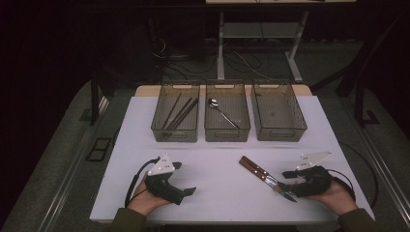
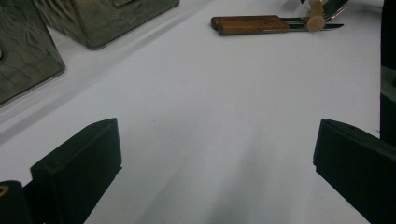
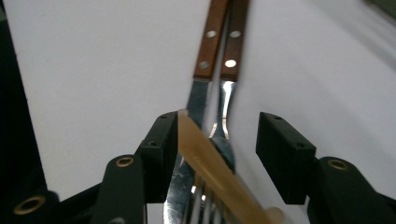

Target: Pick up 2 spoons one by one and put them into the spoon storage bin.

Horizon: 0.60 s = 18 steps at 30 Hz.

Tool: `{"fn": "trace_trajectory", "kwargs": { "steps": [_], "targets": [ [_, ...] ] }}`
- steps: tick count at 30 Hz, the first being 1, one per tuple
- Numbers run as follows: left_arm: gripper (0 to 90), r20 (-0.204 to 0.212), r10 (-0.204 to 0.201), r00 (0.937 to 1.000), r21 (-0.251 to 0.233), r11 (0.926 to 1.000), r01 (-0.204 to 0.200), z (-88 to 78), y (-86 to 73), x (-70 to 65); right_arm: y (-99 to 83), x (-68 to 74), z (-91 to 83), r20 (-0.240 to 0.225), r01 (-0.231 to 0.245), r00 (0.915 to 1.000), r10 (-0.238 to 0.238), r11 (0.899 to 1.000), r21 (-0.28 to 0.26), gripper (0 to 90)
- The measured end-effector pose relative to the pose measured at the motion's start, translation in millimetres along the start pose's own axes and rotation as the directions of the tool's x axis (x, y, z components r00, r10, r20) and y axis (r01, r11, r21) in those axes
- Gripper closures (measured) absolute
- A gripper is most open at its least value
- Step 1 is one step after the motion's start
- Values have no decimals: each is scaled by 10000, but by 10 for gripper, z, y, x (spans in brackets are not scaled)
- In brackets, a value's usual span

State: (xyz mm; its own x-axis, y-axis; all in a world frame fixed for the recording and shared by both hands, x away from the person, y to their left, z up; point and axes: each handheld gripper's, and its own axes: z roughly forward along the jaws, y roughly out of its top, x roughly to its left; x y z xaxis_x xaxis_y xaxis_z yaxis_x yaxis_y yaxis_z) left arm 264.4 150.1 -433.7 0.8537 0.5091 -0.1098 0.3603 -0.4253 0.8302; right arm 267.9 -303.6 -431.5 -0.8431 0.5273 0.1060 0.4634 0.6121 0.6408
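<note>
The wooden-handled knife (image 1: 253, 167) and fork (image 3: 223, 93) lie side by side on the white counter (image 1: 217, 188) at its front right, metal ends between the right gripper (image 3: 217, 154) jaws, which stand released, not pinching either. Left gripper (image 2: 215, 158) rests wide open well off to the left, with three bins (image 1: 227, 118) at the back.

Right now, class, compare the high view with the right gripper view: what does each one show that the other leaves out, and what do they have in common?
The high view adds three bins at the table's far side, with chopsticks in the left one and a spoon in the middle one, plus the left gripper, open.

The right gripper view adds close detail: handle rivets, fork tines and a pale tan strip across the metal.

Both show the wooden-handled cutlery on the white table and the right gripper, jaws apart.
</note>
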Motion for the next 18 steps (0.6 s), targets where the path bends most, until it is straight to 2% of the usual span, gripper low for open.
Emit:
{"fn": "trace_trajectory", "kwargs": {
  "steps": [4, 11, 18],
  "targets": [
    [0, 1, 2, 10000, 0, 10000, -2, 1, 1, -1, 8, 37, 73, -110, 410, 9991, -407, 9984, 377, 484],
    [0, -6, 3, 10000, -6, 10000, -3, 2, 1, -1, 0, 60, 86, -417, 748, 9965, -728, 9960, 482, 520],
    [0, -12, -2, 10000, -9, 10000, 2, 2, 2, -1, -8, 91, 93, -612, 1288, 9902, -1256, 9904, 498, 583]
  ]
}}
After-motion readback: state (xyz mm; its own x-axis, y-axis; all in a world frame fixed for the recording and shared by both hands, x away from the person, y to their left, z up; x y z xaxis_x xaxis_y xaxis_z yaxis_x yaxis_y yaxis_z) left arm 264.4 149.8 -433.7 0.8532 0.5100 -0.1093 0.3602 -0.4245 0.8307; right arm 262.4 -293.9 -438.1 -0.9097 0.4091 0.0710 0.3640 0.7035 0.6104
